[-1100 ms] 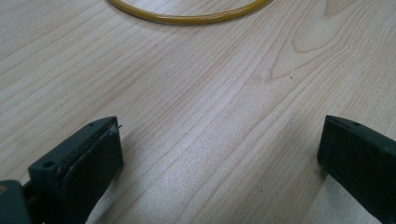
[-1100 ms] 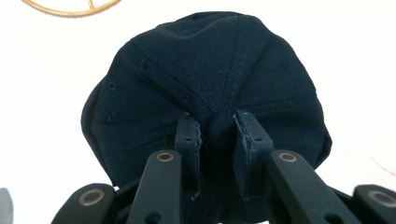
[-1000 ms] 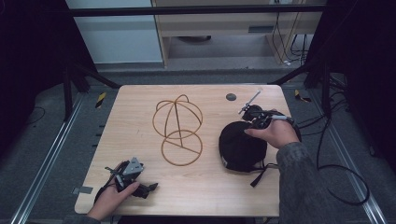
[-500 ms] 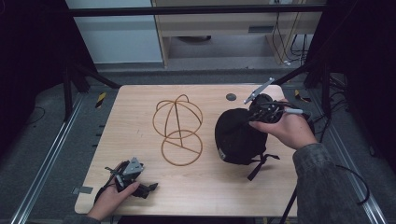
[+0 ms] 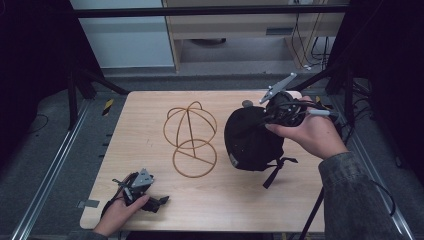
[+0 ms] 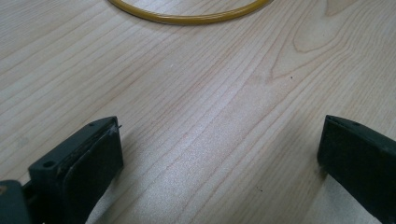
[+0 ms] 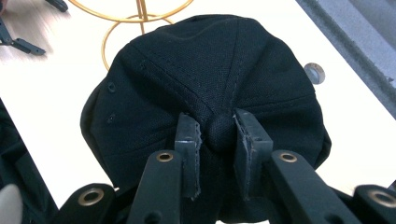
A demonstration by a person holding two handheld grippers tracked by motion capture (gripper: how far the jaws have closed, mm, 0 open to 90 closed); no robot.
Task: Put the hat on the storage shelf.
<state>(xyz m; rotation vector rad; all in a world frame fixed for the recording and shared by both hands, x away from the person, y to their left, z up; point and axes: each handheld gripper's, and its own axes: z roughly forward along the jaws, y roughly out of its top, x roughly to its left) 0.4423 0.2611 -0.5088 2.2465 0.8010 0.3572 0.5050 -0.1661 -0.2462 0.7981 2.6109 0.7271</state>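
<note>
Materials and finish

Table [image 5: 150, 130]: pale wood, visible grain, smooth with a slight sheen. Cap [image 7: 210, 84]: black woven cloth, matt, stitched seams, cloth-covered top button. Wire stand [image 5: 191, 137]: thin golden rod, looks like metal, smooth and a bit glossy. Left gripper [image 6: 219, 158] and right gripper [image 7: 217, 140] jaws: black plastic, matt; rougher pads. Sleeve [image 5: 360, 195]: grey mottled cloth.
</note>
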